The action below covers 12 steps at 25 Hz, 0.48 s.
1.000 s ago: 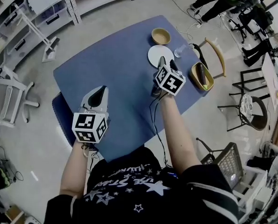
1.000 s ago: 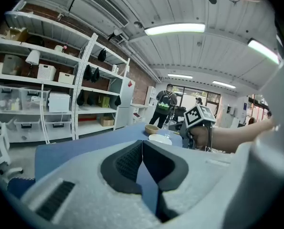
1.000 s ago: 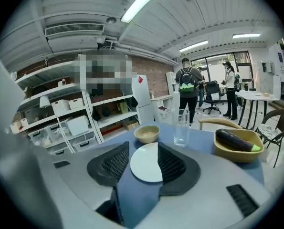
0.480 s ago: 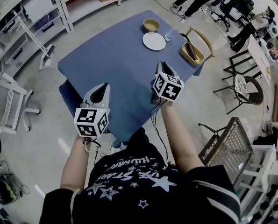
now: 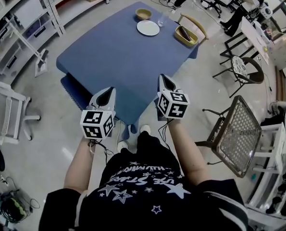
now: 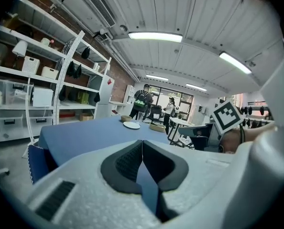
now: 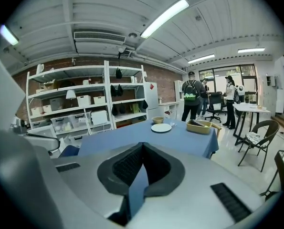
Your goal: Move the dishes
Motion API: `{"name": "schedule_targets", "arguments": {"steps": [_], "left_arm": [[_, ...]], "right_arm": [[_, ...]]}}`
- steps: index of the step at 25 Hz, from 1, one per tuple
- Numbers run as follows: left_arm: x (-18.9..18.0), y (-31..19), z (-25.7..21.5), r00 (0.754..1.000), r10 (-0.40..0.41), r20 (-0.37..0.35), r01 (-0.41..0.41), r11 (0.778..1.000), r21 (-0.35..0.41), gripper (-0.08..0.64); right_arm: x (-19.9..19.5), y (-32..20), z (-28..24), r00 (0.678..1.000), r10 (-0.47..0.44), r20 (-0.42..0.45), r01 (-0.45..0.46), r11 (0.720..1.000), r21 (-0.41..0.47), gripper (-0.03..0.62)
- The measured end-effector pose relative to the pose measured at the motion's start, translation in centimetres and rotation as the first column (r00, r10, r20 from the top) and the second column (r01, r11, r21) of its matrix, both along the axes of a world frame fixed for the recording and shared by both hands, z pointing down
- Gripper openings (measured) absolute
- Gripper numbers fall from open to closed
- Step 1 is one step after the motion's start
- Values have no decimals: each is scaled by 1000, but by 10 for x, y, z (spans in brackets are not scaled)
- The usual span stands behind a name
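Note:
A blue-clothed table [image 5: 109, 57] carries the dishes at its far end: a brown bowl [image 5: 143, 14], a white plate [image 5: 148, 28], a clear glass [image 5: 161, 20] and a yellow tray [image 5: 186, 35] with something dark in it. My left gripper [image 5: 105, 96] is at the table's near edge, shut and empty. My right gripper [image 5: 165, 82] hovers at the near right corner; its jaws have just been closing with nothing between them and stand shut. The right gripper view shows the plate [image 7: 161, 127] and tray [image 7: 199, 126] far ahead.
White shelving [image 5: 22, 18] lines the left. A white chair [image 5: 8, 105] stands at the left, a mesh chair [image 5: 239, 138] at the right, and a wooden chair [image 5: 194, 23] behind the tray. A blue-cushioned seat [image 5: 75, 93] sits by the table's left corner. People stand at the back.
Both grippers have drawn back from the table's far end to its near edge. The right gripper, beside the white plate a second ago, is now far from the dishes.

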<state>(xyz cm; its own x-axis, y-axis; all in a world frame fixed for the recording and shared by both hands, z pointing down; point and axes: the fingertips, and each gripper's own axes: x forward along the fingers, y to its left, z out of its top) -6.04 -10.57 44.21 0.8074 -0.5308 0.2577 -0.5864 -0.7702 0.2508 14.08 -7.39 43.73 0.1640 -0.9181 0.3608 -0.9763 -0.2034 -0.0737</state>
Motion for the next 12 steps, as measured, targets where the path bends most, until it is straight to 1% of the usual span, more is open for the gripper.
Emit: {"name": "schedule_targets", "arguments": {"steps": [6, 12], "left_arm": [[1, 19, 6, 1000, 12, 26, -12, 1000, 21, 21], [8, 47, 11, 999, -2, 51, 2, 1000, 2, 21]], "right_arm": [[-13, 31, 0, 999, -43, -22, 43, 999, -10, 2], [-16, 66, 5, 996, -91, -22, 90, 996, -17, 3]]}}
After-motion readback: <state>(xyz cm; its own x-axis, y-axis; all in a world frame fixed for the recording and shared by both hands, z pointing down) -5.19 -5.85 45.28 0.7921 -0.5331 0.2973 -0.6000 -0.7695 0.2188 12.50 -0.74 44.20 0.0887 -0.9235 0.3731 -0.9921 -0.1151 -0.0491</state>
